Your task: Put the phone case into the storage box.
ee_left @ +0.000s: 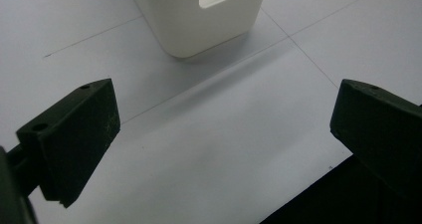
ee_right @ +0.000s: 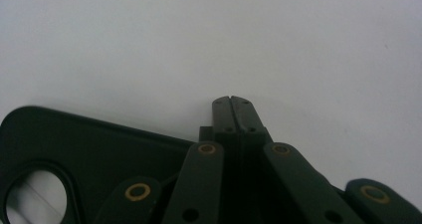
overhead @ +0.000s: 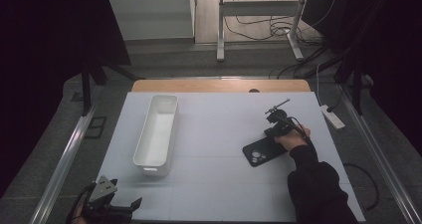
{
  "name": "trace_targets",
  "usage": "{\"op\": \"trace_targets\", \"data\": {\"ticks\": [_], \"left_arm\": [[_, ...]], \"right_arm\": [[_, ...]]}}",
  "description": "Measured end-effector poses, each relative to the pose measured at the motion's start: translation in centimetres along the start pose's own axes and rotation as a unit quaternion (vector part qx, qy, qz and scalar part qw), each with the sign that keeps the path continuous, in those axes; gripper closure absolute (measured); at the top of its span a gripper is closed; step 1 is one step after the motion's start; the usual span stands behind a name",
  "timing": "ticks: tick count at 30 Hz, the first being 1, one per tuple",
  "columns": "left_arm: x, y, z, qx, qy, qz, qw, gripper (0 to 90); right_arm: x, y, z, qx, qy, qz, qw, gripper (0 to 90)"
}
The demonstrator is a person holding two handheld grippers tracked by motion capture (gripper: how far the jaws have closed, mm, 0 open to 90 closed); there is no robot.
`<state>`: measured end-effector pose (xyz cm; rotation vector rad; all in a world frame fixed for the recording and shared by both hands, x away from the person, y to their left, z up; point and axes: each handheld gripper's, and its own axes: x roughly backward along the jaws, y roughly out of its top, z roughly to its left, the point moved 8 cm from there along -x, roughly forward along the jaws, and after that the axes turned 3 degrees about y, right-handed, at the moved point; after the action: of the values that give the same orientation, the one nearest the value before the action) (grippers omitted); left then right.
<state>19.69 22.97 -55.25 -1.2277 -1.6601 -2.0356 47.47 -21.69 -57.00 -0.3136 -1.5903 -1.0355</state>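
High view: right claw [overhead: 278, 128] low on the white surface [overhead: 219, 134], right of centre, hand [overhead: 291, 139] behind it, dark sleeve [overhead: 318, 189] running in from the bottom edge. Black phone case [overhead: 261, 152] flat on the surface, just beside that claw on its near-left side, camera cutout toward the near-left corner. Long white bin [overhead: 158, 134] left of centre, lengthwise away from the person, well apart from the case. Left claw [overhead: 134, 204] at the near-left corner of the surface, near the bin's near end.

Right gripper view: jaws pressed together, tips meeting over bare white surface [ee_right: 249, 45]. Black phone case [ee_right: 94, 149] at lower left, its edge running under the linkage behind the jaws; possibly pinched at that edge, but hard to tell, since the contact is hidden by the claw's own arms. Round cutout in the case at the far lower left.

Left gripper view: jaws spread wide, nothing between them but white surface [ee_left: 224, 134]. End wall of the white bin [ee_left: 199, 20] ahead, with its handle slot, apart from the jaws.
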Motion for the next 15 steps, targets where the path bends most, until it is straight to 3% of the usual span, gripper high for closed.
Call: {"op": "trace_targets", "data": {"ticks": [15], "left_arm": [[0.0, 0.0, -0.1, -0.003, 0.0, 0.002, 1.0, 0.2]], "right_arm": [[1.9, -3.4, -1.2, -0.018, 0.002, -0.001, 0.9998, 89.8]]}}
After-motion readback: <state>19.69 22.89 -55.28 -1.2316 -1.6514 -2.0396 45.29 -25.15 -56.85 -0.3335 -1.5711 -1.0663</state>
